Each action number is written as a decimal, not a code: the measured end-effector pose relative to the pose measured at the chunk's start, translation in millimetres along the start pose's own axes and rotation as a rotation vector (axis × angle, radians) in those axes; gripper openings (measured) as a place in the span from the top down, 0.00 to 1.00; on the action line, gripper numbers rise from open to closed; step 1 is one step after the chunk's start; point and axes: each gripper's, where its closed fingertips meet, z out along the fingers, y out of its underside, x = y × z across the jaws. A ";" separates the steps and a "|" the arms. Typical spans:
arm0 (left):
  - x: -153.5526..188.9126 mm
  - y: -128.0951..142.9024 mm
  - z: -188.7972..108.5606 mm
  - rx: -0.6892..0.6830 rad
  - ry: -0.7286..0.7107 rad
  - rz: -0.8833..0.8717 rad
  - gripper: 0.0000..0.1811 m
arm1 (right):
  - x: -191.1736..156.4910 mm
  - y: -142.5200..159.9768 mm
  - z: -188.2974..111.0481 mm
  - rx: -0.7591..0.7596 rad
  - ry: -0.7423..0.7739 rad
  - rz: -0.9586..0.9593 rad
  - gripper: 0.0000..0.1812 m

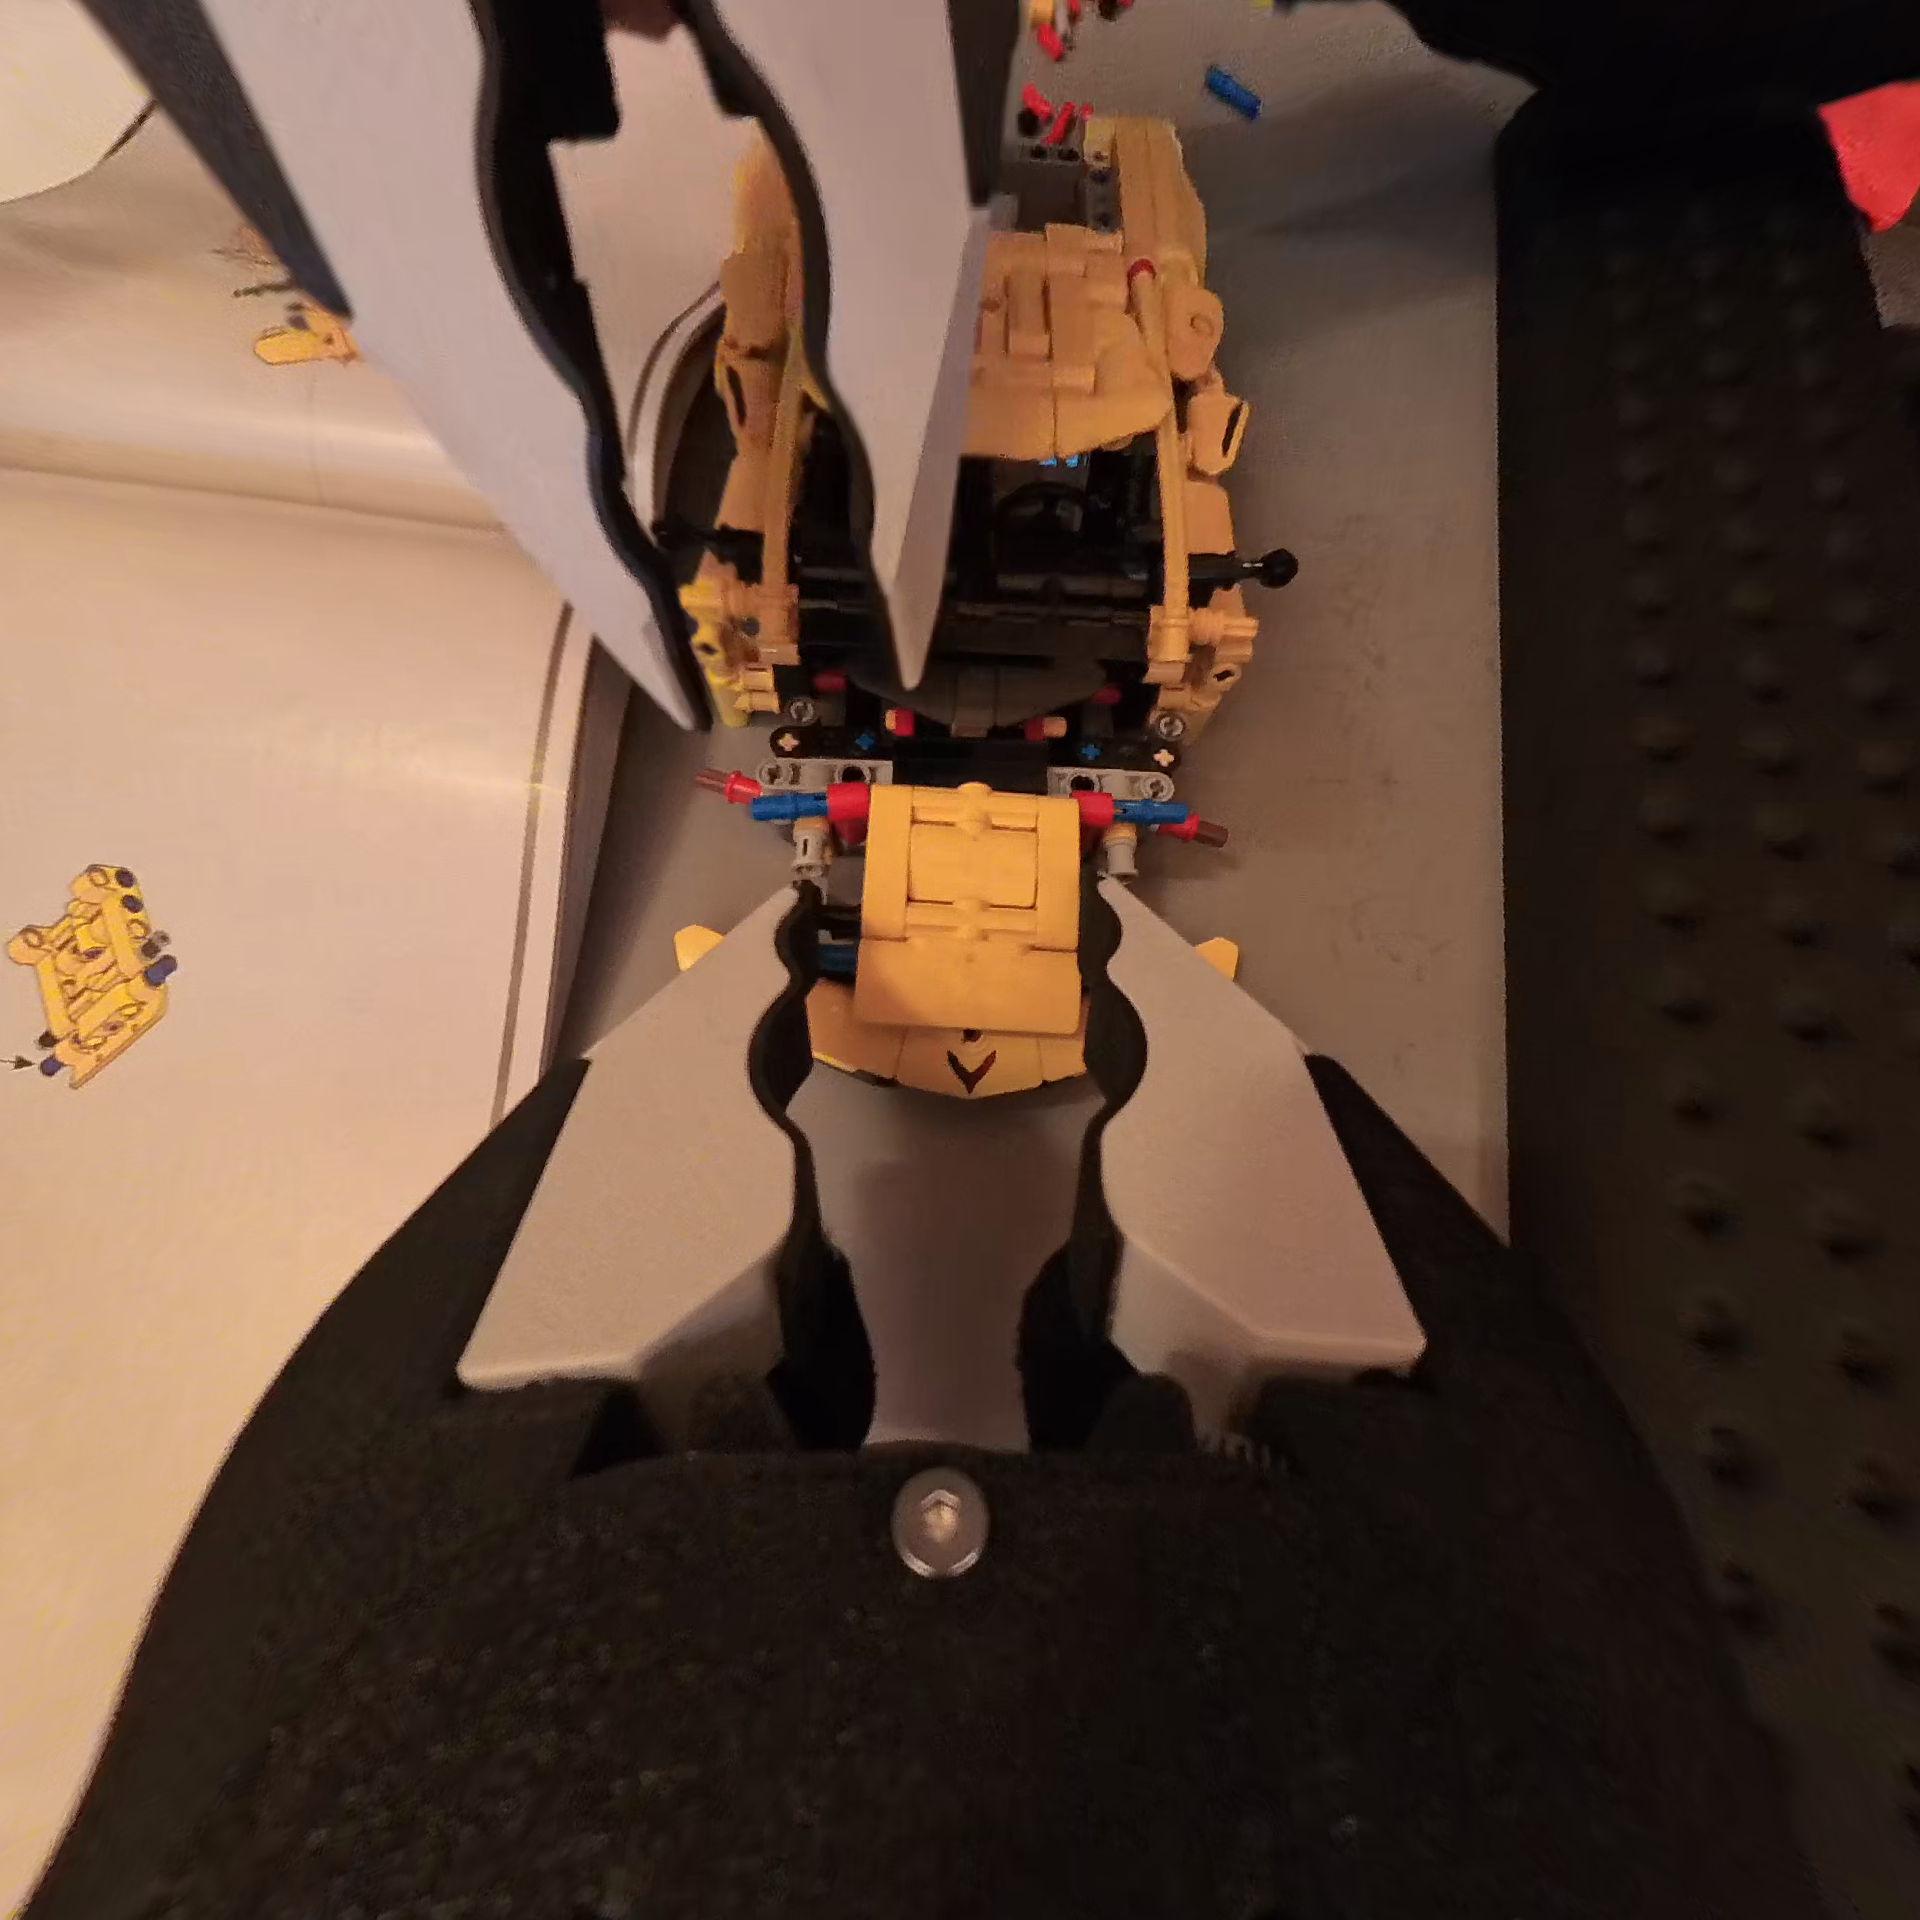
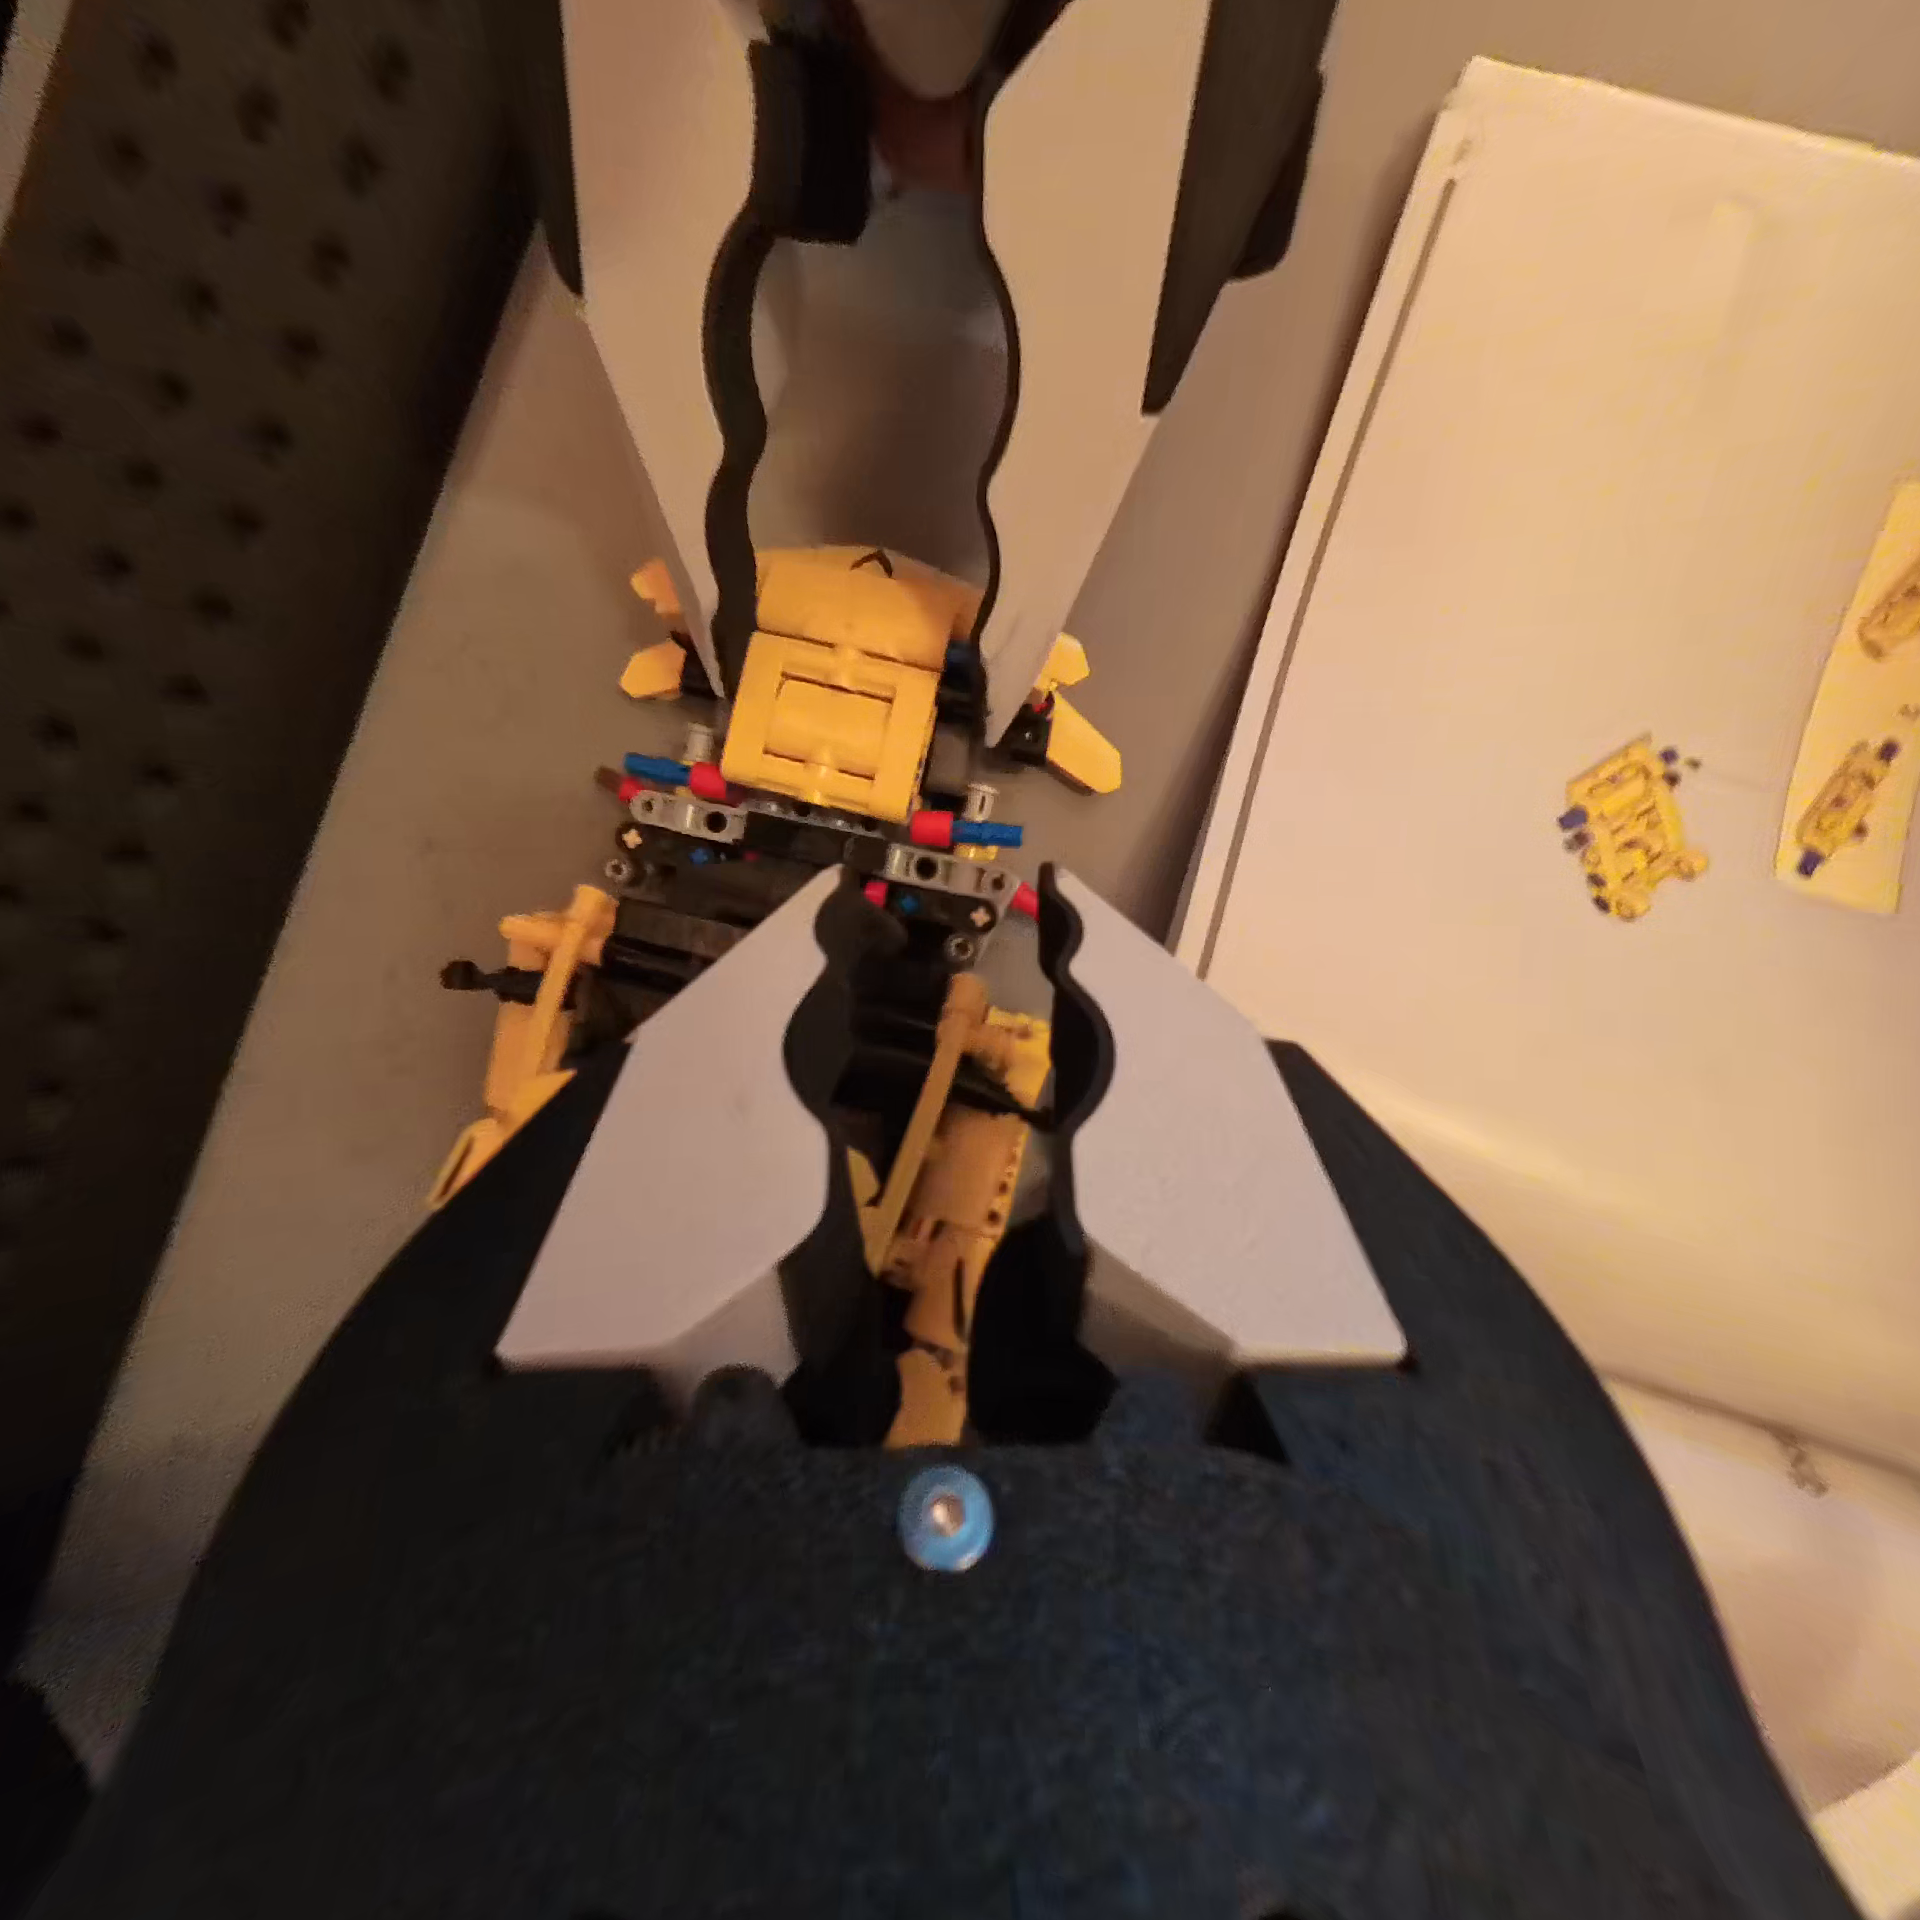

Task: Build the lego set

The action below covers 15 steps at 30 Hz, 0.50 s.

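Centre frame, left gripper (image 1: 951,894) spread astride the yellow lego car (image 1: 971,914) nose; right gripper (image 2: 940,883) spread over its side frame, instruction booklet (image 2: 1558,623) at right.

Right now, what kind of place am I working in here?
Probably a home or hobby table rather than a workshop. A half-built yellow lego car sits on a grey surface, an open instruction booklet lies beside it, and loose small pieces are scattered beyond. Warm indoor light; little else shows.
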 end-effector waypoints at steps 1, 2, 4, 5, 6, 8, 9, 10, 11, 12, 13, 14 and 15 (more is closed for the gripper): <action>0.0 0.0 0.0 0.001 0.001 0.000 0.73 | 2.0 -0.8 2.1 -0.012 -0.015 -0.024 0.83; 0.0 0.1 -0.1 0.003 0.002 0.000 0.73 | 4.4 -3.4 3.3 -0.012 -0.031 -0.037 0.83; -0.1 0.0 -0.1 0.003 0.003 0.001 0.73 | 7.6 -7.4 5.0 0.012 -0.088 -0.022 0.86; 0.0 0.0 -0.2 0.003 0.004 0.001 0.73 | 9.3 -6.1 7.1 0.010 -0.120 0.002 0.87; 0.0 0.0 -0.2 0.003 0.003 0.002 0.73 | 10.9 -4.3 9.6 0.004 -0.148 0.030 0.87; 0.1 -0.1 -0.3 0.002 0.002 0.007 0.73 | 9.2 -5.5 14.5 0.027 -0.198 0.066 0.88; 0.0 -0.1 -0.2 0.001 0.000 0.011 0.73 | 7.5 -6.0 17.5 0.037 -0.205 0.061 0.89; 0.0 -0.2 -0.2 0.000 -0.001 0.014 0.73 | 6.9 -4.3 20.6 0.033 -0.198 0.051 0.90; -0.1 -0.2 -0.2 0.000 -0.002 0.017 0.73 | 6.1 -4.9 20.4 0.039 -0.203 0.054 0.91; 0.0 -0.3 -0.2 0.000 -0.003 0.020 0.73 | 6.9 -4.6 19.2 0.041 -0.201 0.069 0.93; 0.0 -0.5 -0.1 0.000 -0.005 0.022 0.73 | 8.6 -3.9 18.6 0.040 -0.190 0.081 0.95; 0.0 -0.5 0.0 -0.001 -0.005 0.022 0.73 | 11.4 -2.6 18.8 0.032 -0.170 0.086 0.99; -0.2 -0.1 0.0 -0.002 -0.006 0.022 0.73 | 13.0 -1.2 19.5 0.028 -0.154 0.081 1.00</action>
